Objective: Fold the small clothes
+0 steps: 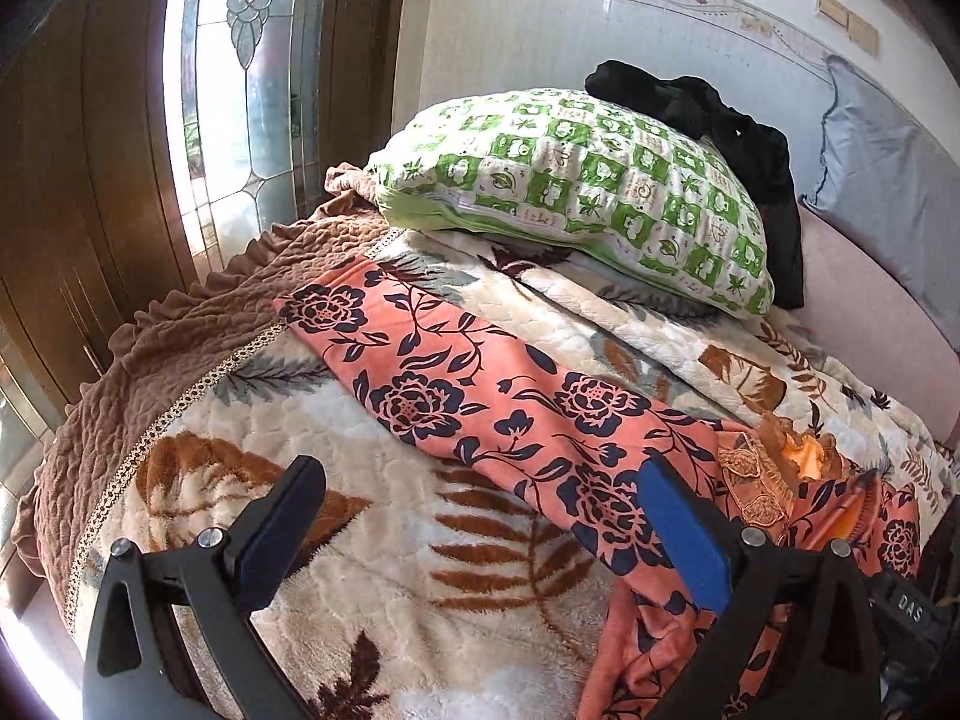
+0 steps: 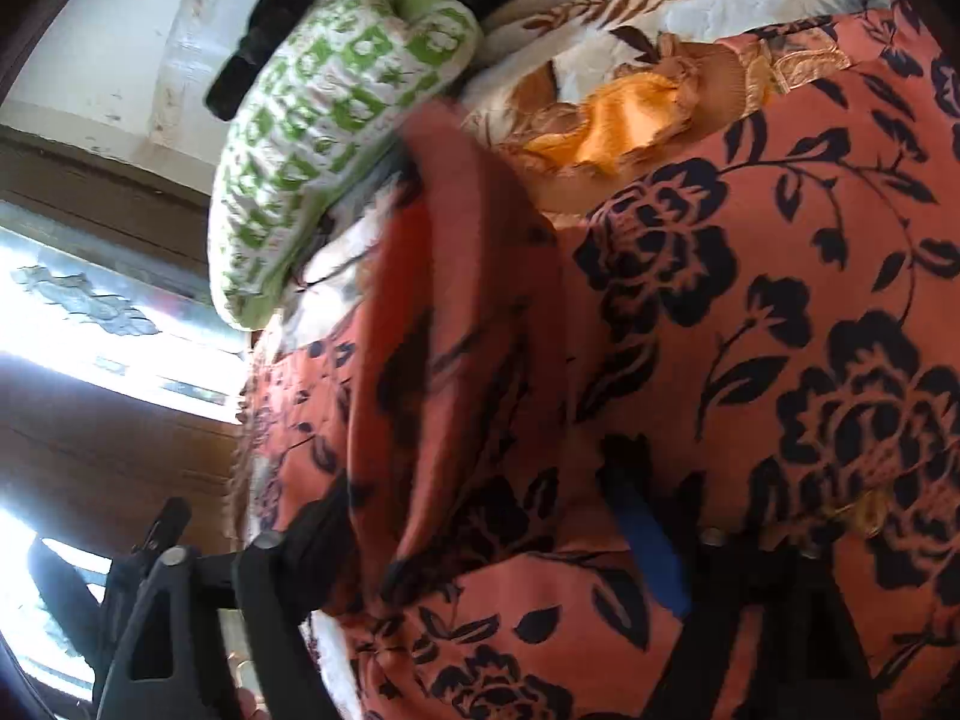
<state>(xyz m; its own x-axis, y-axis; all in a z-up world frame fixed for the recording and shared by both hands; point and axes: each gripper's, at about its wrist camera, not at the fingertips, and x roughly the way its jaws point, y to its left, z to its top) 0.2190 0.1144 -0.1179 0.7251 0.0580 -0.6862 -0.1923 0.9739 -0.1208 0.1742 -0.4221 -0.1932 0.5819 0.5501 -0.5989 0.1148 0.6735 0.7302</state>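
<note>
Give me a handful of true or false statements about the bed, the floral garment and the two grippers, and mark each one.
1. The left gripper is open with nothing between its fingers. True.
2. The orange floral garment lies stretched across the leaf-patterned blanket. True.
3. The green checked pillow is lying on the floor. False: it rests on the bed, at the far end of the blanket.
4. A black garment lies behind the pillow. True.
5. The right gripper is clamped shut with no cloth near it. False: its jaws stand wide, with orange floral fabric bunched between them.
</note>
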